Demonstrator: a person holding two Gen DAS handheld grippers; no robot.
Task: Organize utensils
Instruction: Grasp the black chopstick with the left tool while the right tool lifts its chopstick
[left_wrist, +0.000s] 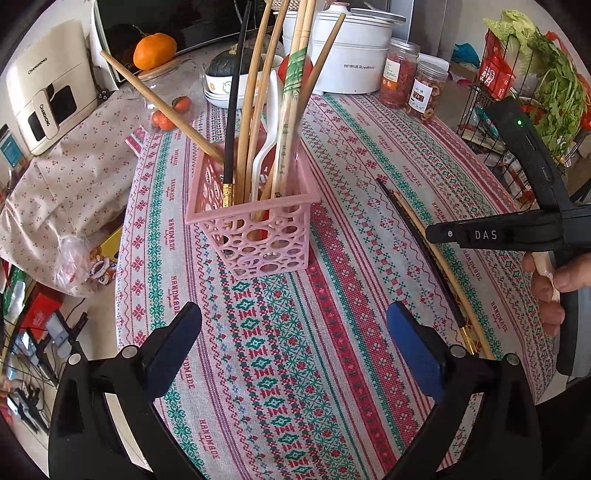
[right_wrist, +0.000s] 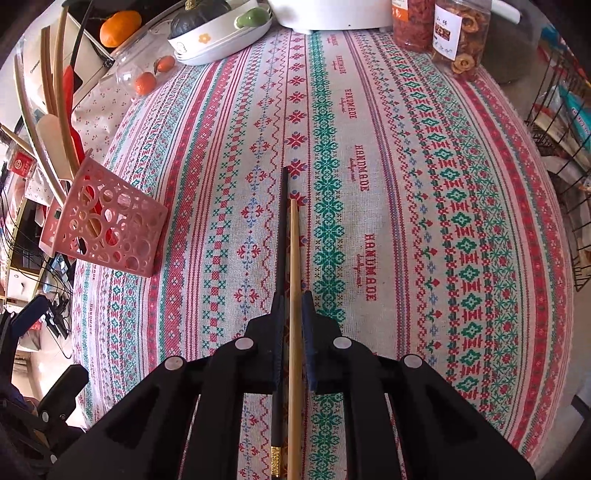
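Observation:
A pink openwork basket (left_wrist: 258, 236) stands on the patterned tablecloth (left_wrist: 295, 350) and holds several wooden chopsticks, a black one and a white spoon (left_wrist: 271, 122). My left gripper (left_wrist: 293, 310) hovers open in front of it, with nothing between its blue pads. To the right, a black chopstick (right_wrist: 282, 229) and a wooden chopstick (right_wrist: 294, 258) lie side by side along the cloth. My right gripper (right_wrist: 293, 295) is shut on both, near their thick ends. In the left wrist view the pair (left_wrist: 402, 214) runs under the right gripper's black finger (left_wrist: 480, 234), which a hand (left_wrist: 550, 284) holds.
At the back stand a white cooker (left_wrist: 351, 55), two clear jars (left_wrist: 424, 92) and a bowl with a dark squash (left_wrist: 225, 81). A wire rack of greens (left_wrist: 517, 110) fills the right side. Small tangerines (left_wrist: 166, 118) lie behind the basket, and the table drops off at left.

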